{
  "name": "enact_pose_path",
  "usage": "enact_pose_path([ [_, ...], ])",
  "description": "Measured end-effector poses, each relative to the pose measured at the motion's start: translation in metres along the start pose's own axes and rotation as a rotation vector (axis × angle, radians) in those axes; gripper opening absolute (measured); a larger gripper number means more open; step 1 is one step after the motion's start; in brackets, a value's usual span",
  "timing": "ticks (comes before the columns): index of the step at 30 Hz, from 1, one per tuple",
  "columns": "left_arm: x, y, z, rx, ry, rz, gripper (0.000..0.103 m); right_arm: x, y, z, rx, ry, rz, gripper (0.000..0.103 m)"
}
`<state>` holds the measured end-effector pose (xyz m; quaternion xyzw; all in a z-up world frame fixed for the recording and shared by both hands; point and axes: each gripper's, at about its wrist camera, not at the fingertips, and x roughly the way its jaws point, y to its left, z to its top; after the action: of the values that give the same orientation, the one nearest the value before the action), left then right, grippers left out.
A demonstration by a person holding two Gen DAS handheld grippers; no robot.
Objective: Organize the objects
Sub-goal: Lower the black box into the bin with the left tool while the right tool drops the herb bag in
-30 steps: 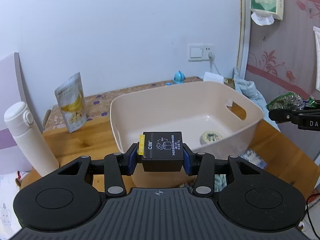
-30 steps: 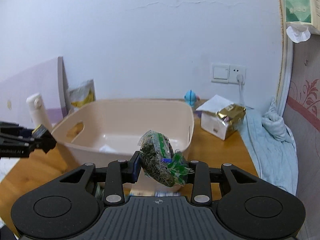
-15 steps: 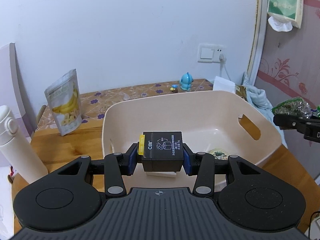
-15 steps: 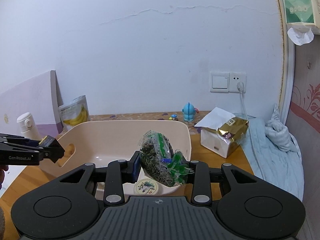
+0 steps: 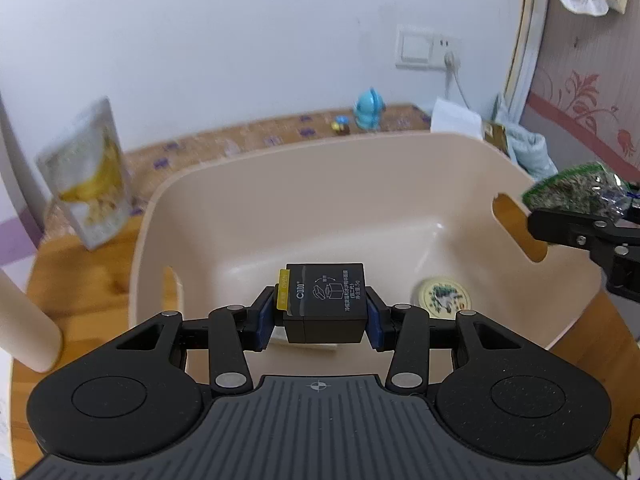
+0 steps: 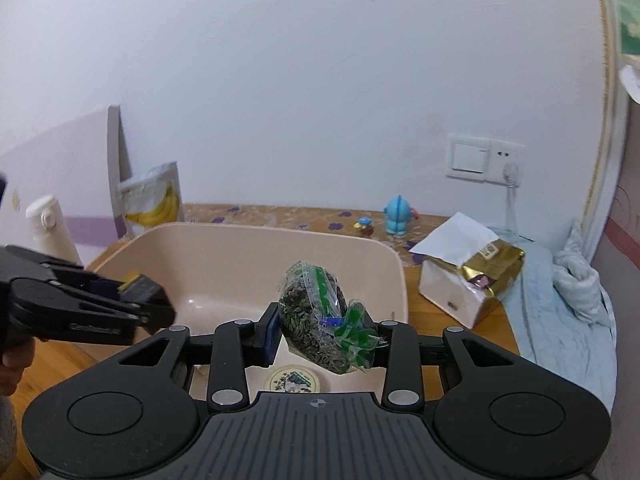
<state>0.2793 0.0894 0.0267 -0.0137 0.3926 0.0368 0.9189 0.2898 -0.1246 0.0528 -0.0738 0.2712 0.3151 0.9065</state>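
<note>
Both tools moved over the bin [image 5: 248, 200]; tin [image 5: 444, 298] inside

Left claw [image 5: 323, 316]: matte black, ribbed grey body, silver screws, blue pads [image 5: 266, 318]. Right claw [image 6: 326, 336]: same.

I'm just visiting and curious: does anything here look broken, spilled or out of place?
Nothing looks spilled or broken. The one untidy thing is the torn-open white and gold foil packet on the wooden table, right of the beige plastic tub. Its paper flap sticks up and the foil is crumpled.
</note>
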Motion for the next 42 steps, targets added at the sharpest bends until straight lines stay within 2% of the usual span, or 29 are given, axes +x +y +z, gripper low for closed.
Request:
enact_pose_path([
  [6,0.024,-0.001,0.001,0.013,0.088,-0.002,0.046,0.023,0.008,0.003,-0.051,0.071,0.019,0.035],
  [11,0.03,0.005,0.004,-0.019,0.149,-0.024,0.046,0.04,0.013,0.0,-0.088,0.135,0.033,0.035],
  [14,0.032,0.005,0.004,-0.022,0.178,-0.029,0.046,0.052,0.013,-0.003,-0.086,0.179,0.041,0.042],
  [16,0.032,0.007,0.004,-0.035,0.19,-0.036,0.046,0.057,0.013,-0.005,-0.089,0.2,0.04,0.043],
  [19,0.031,0.008,0.004,-0.043,0.179,-0.025,0.052,0.057,0.017,-0.006,-0.117,0.199,0.025,0.043],
  [21,0.029,0.009,0.005,-0.052,0.169,-0.026,0.06,0.055,0.02,-0.006,-0.13,0.192,0.017,0.043],
  [23,0.025,0.011,0.005,-0.066,0.147,-0.031,0.071,0.053,0.02,-0.005,-0.132,0.183,0.008,0.053],
  [25,0.018,0.01,0.006,-0.068,0.121,-0.027,0.074,0.047,0.019,-0.004,-0.132,0.164,-0.001,0.063],
  [27,0.011,0.008,0.007,-0.06,0.098,-0.019,0.076,0.04,0.018,-0.002,-0.128,0.15,-0.012,0.068],
  [29,0.004,0.006,0.008,-0.058,0.08,-0.015,0.08,0.032,0.016,0.0,-0.121,0.134,-0.022,0.077],
  [33,-0.013,0.003,0.007,-0.053,0.051,-0.008,0.081,0.015,0.013,0.002,-0.102,0.102,-0.038,0.09],
  [35,-0.021,0.001,0.006,-0.051,0.042,-0.006,0.081,0.005,0.013,0.003,-0.108,0.079,-0.046,0.1],
  [37,-0.027,0.001,0.004,-0.052,0.034,-0.005,0.081,-0.005,0.015,0.003,-0.119,0.061,-0.053,0.103],
  [42,-0.044,-0.001,-0.002,-0.05,0.003,0.018,0.082,-0.026,0.019,0.001,-0.135,0.041,-0.062,0.103],
])
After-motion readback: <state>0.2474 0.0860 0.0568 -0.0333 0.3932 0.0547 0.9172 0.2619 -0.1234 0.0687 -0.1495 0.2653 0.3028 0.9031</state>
